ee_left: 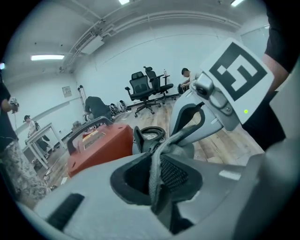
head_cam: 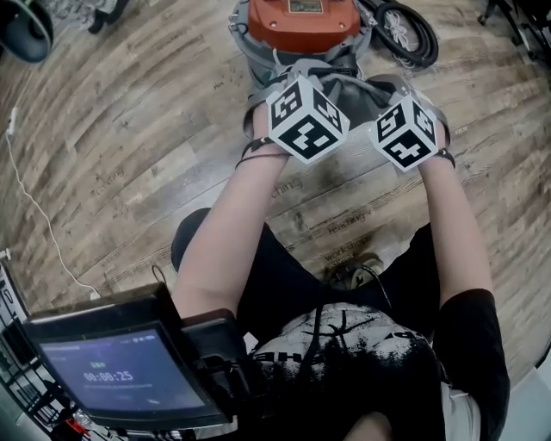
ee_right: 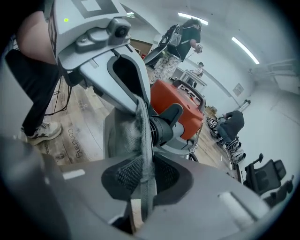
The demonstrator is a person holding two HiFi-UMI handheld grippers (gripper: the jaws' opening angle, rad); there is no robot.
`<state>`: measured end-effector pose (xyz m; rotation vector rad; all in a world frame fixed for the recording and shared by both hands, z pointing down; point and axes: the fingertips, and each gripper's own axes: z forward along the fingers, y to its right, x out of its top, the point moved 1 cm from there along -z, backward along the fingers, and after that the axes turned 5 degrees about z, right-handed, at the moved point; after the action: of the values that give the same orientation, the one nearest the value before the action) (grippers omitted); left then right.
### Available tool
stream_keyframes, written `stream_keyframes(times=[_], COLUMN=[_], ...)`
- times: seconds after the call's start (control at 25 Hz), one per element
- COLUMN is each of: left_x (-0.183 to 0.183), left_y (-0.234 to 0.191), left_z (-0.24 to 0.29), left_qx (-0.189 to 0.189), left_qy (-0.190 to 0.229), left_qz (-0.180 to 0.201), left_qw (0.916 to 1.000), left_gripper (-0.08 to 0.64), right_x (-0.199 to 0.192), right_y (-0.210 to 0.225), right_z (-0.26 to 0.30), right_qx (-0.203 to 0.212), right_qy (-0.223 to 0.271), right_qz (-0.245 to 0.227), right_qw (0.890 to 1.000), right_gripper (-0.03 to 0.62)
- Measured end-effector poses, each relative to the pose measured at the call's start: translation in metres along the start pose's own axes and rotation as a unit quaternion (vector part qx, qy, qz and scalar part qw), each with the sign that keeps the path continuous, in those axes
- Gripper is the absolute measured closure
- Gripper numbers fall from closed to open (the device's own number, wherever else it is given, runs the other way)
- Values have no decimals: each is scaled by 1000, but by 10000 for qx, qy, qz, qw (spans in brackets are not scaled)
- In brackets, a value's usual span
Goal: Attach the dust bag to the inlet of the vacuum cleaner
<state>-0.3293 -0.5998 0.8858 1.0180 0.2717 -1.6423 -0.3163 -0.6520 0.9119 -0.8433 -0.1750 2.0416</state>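
The vacuum cleaner (head_cam: pixel 301 21), orange on top, stands just beyond both grippers. Its tub is closed, so nothing inside shows. The grey dust bag (ee_right: pixel 123 136) is stretched between them. It is soft, light cloth that looks limp and probably empty. It will sag and fold, so the edge of its mouth is the place to hold it. The left gripper (ee_left: pixel 157 180) and right gripper (ee_right: pixel 143 180) each pinch that edge. The black inlet (ee_right: pixel 164 127) sits just past the right gripper's jaws.

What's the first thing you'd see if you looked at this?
First, the left claw and right claw, each pinching an edge of the grey dust bag near the top of the head view. Right behind the bag stands the orange vacuum cleaner on the wooden floor.
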Motion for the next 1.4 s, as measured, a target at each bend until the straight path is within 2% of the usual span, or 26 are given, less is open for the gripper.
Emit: stream_keyframes(times=[0.12, 0.28, 0.52, 0.68, 0.84, 0.96, 1.28, 1.36, 1.4], left_x=[4, -4, -24, -31, -29, -25, -27, -25, -24], left_y=[2, 3, 11, 14, 9, 4, -1, -2, -2], left_z=[-1, -1, 8, 14, 12, 11, 11, 8, 6], left_qx=[37, 60, -246, -359, -215, -109, -60, -44, -29], left_qy=[121, 125, -279, -436, -459, -339, -192, -94, -31], left_qz=[88, -127, -457, -507, -349, -424, -545, -632, -642], left_qw=[9999, 9998, 9983, 9971, 9981, 9985, 9983, 9979, 9979], left_gripper=[509, 509, 518, 522, 516, 508, 500, 469, 426], right_x=[-4, 2, 22, 28, 23, 18, 18, 16, 15], right_y=[0, 4, 11, 9, 7, 8, 9, 11, 12], right_z=[3, 2, -5, -8, -5, -2, 3, 1, -2], right_qx=[23, -73, -351, -426, -275, -220, -223, -246, -257], right_qy=[-47, -86, -24, 34, 172, 203, 190, 289, 370], right_qz=[61, -152, -586, -740, -434, -100, -114, -13, 43], right_qw=[10000, 9998, 9977, 9963, 9985, 9995, 9995, 9993, 9990], right_gripper=[541, 537, 518, 517, 522, 526, 526, 498, 466])
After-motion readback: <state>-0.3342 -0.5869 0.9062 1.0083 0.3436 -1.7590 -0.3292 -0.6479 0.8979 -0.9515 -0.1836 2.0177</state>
